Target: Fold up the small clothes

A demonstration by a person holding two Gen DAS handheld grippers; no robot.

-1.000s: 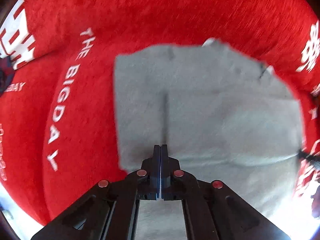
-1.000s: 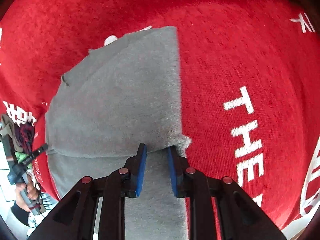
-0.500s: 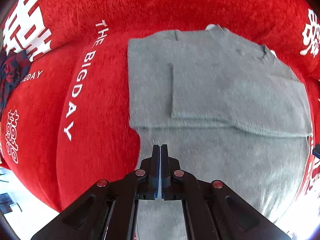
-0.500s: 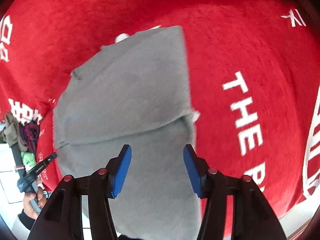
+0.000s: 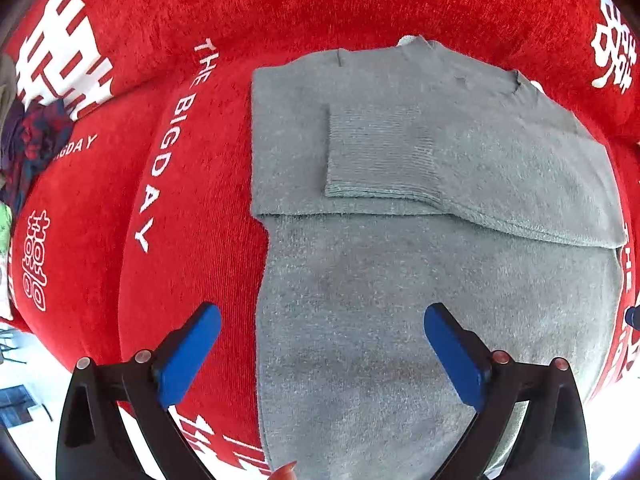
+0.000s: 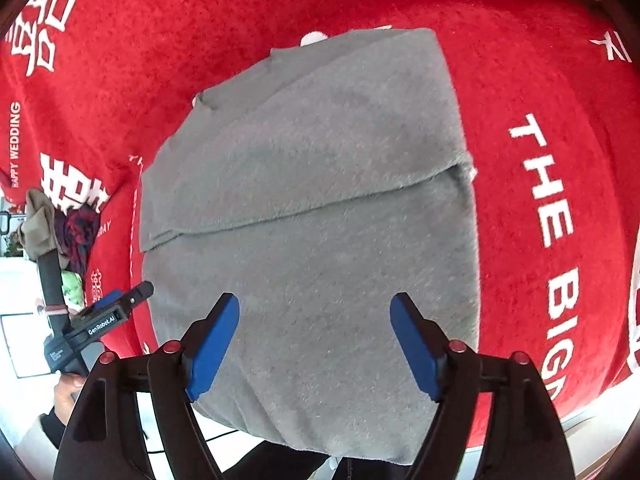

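Grey knitted sweater (image 5: 400, 280) lies flat on the red plush cover (image 5: 120, 200), sleeves folded in over the chest, neckline at 12 o'clock.

My left gripper (image 5: 322, 350) has just sprung wide, blue pads (image 5: 188, 356) straddling the sweater's left edge, nothing pinched. My right gripper (image 6: 314, 344) has just been opening too; jaws apart above the lower body of the sweater (image 6: 304, 200), clear of the cloth.

Readable print on the cover: "THE BIGDAY" at 9 o'clock in left view, "THE BIG" at 3 o'clock in right view, "HAPPY WEDDING" at right view's 9 o'clock.

Only the right view shows the left gripper's body (image 6: 100, 320), labelled "GenRobot.AI", with a hand (image 6: 66, 394) on its handle. Only the left view shows the ribbed cuff (image 5: 376, 152).
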